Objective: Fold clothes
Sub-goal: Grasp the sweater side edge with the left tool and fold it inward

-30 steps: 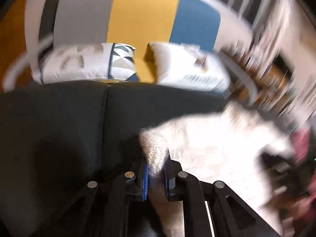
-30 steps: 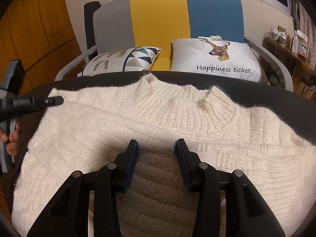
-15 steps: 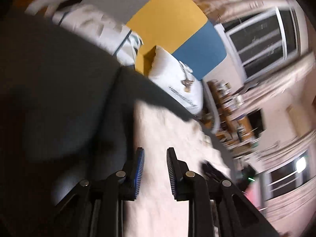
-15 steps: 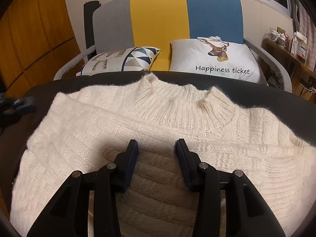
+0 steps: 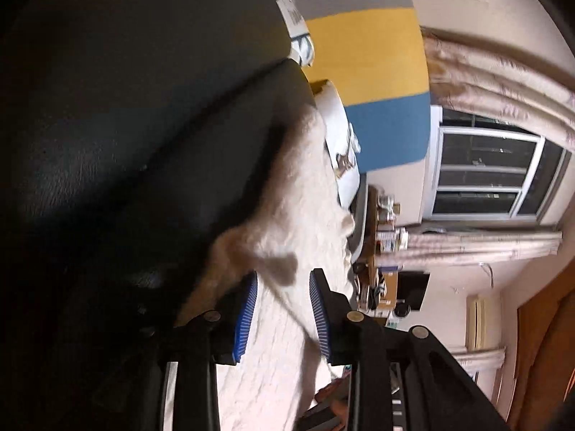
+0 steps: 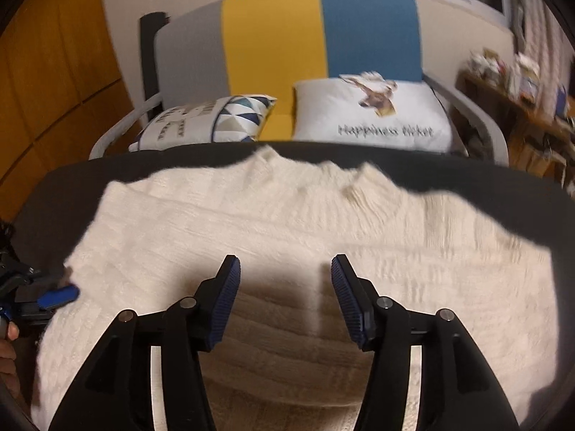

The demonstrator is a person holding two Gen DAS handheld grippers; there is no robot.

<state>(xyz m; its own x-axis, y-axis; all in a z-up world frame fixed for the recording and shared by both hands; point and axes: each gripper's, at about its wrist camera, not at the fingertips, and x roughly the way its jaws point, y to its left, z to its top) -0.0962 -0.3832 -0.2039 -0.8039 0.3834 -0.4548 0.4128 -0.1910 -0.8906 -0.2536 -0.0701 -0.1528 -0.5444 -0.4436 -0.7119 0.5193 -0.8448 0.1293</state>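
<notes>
Cream knit sweater point(image 6: 287, 222) lying flat on black padded surface point(image 6: 467, 179), collar far. Right gripper point(image 6: 285, 269) hovering above, jaws apart. Left gripper point(image 5: 282, 283) gaping at sweater's left edge, gripping nothing.

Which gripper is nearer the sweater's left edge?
Left. The left gripper sits open at the edge of the sweater; the right gripper hovers open over its middle.

1. The sweater point(image 6: 287, 230) lies flat on the table point(image 6: 64, 194), collar toward 12 o'clock.
2. Behind the table at 12 o'clock stands the sofa point(image 6: 316, 36), with two cushions on its seat: one point(image 6: 208, 122) at 11 o'clock, another point(image 6: 373, 115) at 1 o'clock.
3. A shelf point(image 6: 521, 122) stands at 2 o'clock.
</notes>
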